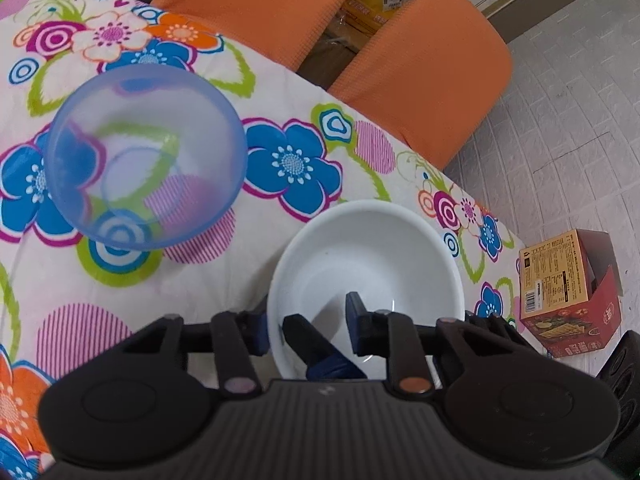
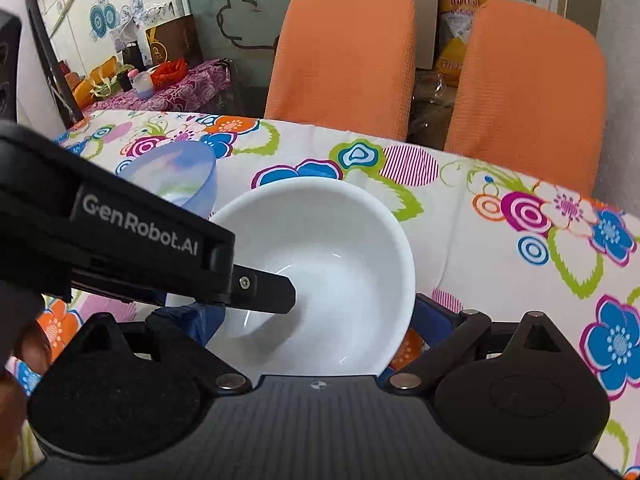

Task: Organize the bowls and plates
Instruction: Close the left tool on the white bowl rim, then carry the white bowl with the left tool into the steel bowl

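Observation:
A white bowl stands on the flowered tablecloth near the table's right edge. My left gripper straddles its left rim. One blue-padded finger is outside the wall and the other is inside, with a clear gap, so it is open. In the right wrist view the left gripper's black finger reaches into the white bowl. My right gripper is spread wide, its fingers largely hidden on either side of the bowl; contact cannot be told. A translucent blue bowl sits up-left.
Two orange chairs stand behind the table's far edge. A printed cardboard box lies on the floor past the table's right side. A person's hand holds the left gripper. A cluttered side table stands far left.

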A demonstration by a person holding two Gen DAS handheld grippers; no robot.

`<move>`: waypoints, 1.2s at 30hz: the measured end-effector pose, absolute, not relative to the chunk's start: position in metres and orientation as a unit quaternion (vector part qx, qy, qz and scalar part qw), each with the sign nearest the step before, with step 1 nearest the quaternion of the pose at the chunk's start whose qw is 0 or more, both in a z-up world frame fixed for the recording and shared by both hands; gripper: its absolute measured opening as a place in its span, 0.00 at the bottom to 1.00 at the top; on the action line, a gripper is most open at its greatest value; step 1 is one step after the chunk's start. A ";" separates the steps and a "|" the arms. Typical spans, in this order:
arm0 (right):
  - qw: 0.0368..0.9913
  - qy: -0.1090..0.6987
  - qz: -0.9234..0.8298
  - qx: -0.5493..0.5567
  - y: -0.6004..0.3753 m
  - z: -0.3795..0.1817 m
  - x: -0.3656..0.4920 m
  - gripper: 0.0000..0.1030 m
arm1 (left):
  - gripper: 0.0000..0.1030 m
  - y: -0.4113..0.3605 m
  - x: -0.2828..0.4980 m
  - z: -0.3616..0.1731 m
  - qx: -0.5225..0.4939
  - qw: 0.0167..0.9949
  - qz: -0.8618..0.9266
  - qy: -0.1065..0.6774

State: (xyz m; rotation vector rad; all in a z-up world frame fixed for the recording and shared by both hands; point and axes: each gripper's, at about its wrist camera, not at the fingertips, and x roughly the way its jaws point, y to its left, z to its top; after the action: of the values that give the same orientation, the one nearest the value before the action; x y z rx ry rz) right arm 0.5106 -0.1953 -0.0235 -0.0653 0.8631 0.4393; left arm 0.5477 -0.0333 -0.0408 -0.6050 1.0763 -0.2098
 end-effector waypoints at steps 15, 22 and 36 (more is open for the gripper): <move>0.870 0.443 0.213 0.027 -0.200 -0.001 0.469 0.84 | 0.21 -0.032 0.513 -0.016 -0.276 0.809 -0.115 0.505; 0.886 0.426 0.178 -0.041 -0.197 -0.004 0.465 0.84 | 0.21 -0.033 0.508 -0.020 -0.272 0.805 -0.132 0.511; 0.926 0.316 0.207 0.005 -0.259 0.021 0.387 0.84 | 0.38 -0.037 0.501 -0.022 -0.233 0.817 -0.166 0.500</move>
State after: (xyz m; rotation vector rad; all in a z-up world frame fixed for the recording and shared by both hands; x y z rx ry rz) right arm 0.3869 -0.2590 0.0212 0.0109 0.6473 0.4248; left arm 0.5015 -0.0366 -0.0217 -0.4962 1.0666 -0.3538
